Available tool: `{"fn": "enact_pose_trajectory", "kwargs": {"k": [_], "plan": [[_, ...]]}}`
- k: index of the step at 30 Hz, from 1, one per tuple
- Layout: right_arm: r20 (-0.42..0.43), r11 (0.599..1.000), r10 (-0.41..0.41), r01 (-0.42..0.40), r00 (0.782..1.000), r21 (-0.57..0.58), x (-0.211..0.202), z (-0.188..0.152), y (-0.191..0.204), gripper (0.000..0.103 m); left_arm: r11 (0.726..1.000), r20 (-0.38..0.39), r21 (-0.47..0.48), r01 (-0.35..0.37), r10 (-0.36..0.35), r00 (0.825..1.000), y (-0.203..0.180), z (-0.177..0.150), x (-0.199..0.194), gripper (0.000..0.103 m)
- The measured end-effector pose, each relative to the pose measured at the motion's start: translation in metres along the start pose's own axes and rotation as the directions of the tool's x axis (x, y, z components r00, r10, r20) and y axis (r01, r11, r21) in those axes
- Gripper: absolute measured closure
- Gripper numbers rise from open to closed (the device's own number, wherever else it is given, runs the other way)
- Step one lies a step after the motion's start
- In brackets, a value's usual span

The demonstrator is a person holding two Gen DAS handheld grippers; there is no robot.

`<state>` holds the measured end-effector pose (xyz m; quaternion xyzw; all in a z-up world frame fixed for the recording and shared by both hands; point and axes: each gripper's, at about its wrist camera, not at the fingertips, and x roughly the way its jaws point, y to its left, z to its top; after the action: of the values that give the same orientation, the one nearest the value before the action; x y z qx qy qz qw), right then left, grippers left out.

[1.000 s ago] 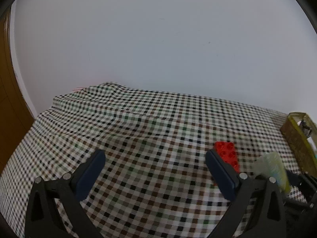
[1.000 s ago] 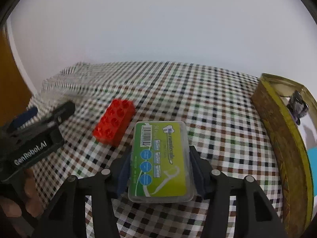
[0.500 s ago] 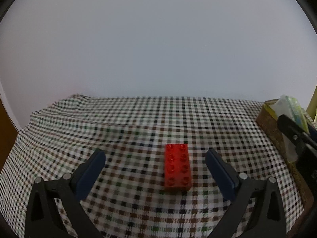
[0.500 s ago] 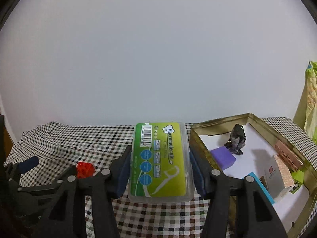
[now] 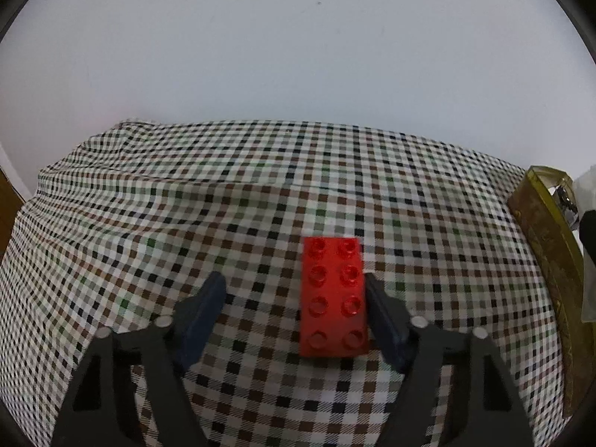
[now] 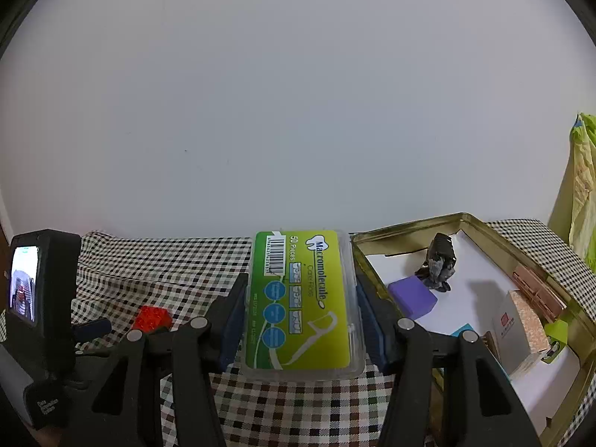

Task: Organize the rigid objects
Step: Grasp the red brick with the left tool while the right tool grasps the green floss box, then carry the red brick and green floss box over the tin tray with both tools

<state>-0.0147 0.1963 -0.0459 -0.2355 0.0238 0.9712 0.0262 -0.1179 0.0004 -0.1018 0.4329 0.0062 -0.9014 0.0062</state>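
A red brick (image 5: 333, 298) lies on the checked cloth between the fingers of my left gripper (image 5: 294, 313). The jaws are open; the right finger (image 5: 383, 320) is close against the brick's side, the left finger stands well apart. The brick also shows in the right wrist view (image 6: 152, 318). My right gripper (image 6: 300, 309) is shut on a green floss-pick box (image 6: 300, 298) and holds it above the cloth, just left of the gold tin (image 6: 409, 229).
The gold tin (image 5: 547, 246) stands at the right and holds a purple block (image 6: 412, 296), a dark figurine (image 6: 439, 262), a small carton (image 6: 521, 329) and other items. The left gripper's body with its screen (image 6: 24, 285) is at the left. A green bag (image 6: 583, 186) hangs at far right.
My left gripper has moved forward and down around the red brick and its jaws have narrowed. My right gripper has swung right with the floss box, up to the tin's edge.
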Motion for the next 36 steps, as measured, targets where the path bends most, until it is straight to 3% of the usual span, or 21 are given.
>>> {"fn": "enact_pose_trajectory", "kwargs": {"k": [1, 3, 4, 10, 14, 19, 23, 36], "plan": [[0.001, 1.000, 0.000, 0.000, 1.000, 0.000, 0.000, 0.000, 0.000, 0.046, 1.000, 0.003, 0.001, 0.000, 0.000, 1.000, 0.000, 0.000, 0.000, 0.043], [0.002, 1.000, -0.001, 0.001, 1.000, 0.000, -0.001, 0.001, 0.000, 0.046, 1.000, 0.008, 0.001, 0.011, -0.011, 1.000, -0.002, 0.001, 0.000, 0.068], [0.003, 1.000, -0.003, 0.002, 1.000, 0.002, -0.002, 0.001, 0.001, 0.046, 1.000, 0.004, 0.002, 0.030, -0.030, 1.000, 0.000, 0.001, 0.000, 0.072], [0.007, 1.000, -0.002, 0.002, 1.000, 0.008, -0.003, 0.001, -0.001, 0.046, 0.999, 0.012, -0.012, 0.043, -0.043, 0.999, 0.005, 0.000, -0.002, 0.072], [0.020, 1.000, -0.005, 0.004, 1.000, 0.015, -0.005, 0.001, -0.004, 0.046, 0.997, 0.092, -0.052, 0.057, -0.052, 0.994, 0.012, -0.004, -0.018, 0.073], [0.049, 0.999, -0.003, 0.001, 0.999, 0.041, -0.007, 0.003, -0.011, 0.046, 0.992, 0.274, -0.082, 0.095, -0.069, 0.959, 0.021, -0.015, -0.052, 0.073], [0.064, 0.998, -0.003, -0.001, 0.998, 0.059, -0.010, 0.004, -0.017, 0.046, 0.993, 0.347, -0.090, 0.081, -0.045, 0.937, 0.019, -0.021, -0.068, 0.073], [0.090, 1.000, 0.005, -0.007, 0.996, 0.027, -0.022, 0.002, -0.020, 0.046, 0.999, 0.369, -0.046, 0.011, 0.006, 0.929, -0.016, -0.036, -0.079, 0.072]]}}
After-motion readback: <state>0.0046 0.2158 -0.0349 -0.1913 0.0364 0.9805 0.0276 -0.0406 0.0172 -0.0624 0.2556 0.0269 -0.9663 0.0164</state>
